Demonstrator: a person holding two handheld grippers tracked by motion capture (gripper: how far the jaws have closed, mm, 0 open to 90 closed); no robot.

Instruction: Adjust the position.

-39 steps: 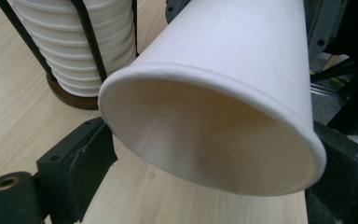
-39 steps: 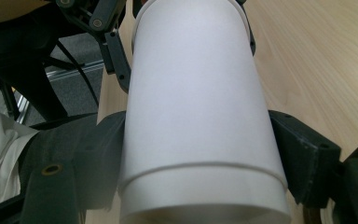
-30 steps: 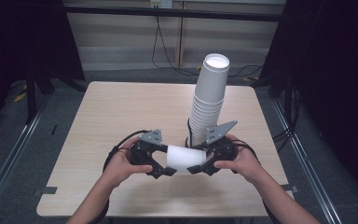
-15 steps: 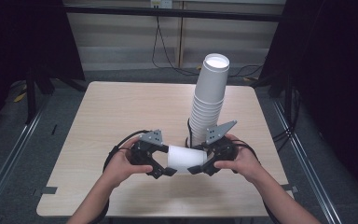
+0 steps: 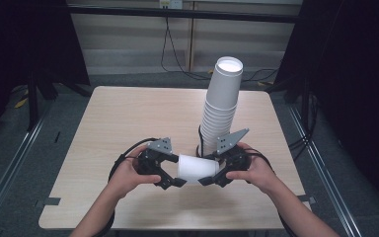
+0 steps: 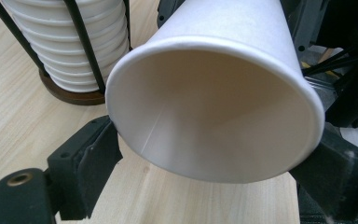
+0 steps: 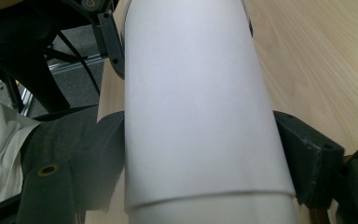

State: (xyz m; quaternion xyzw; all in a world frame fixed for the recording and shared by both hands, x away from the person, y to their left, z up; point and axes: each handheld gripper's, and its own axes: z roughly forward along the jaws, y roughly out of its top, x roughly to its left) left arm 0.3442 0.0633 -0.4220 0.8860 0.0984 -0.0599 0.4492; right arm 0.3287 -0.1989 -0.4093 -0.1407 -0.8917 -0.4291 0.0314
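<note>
Both forearms are bare in the high view, with no sleeve showing. The left gripper (image 5: 170, 174) and right gripper (image 5: 212, 173) are matte black, blocky bodies, each trailing a looped black cable and each topped by a grey three-cornered plate dotted with small holes. In the gripper views the fingers (image 6: 86, 163) are thick black blocks with slanted faces and rough grey-flecked pads; a brass-coloured threaded insert sits in the arm below, and small screw holes mark the outer pieces.
</note>
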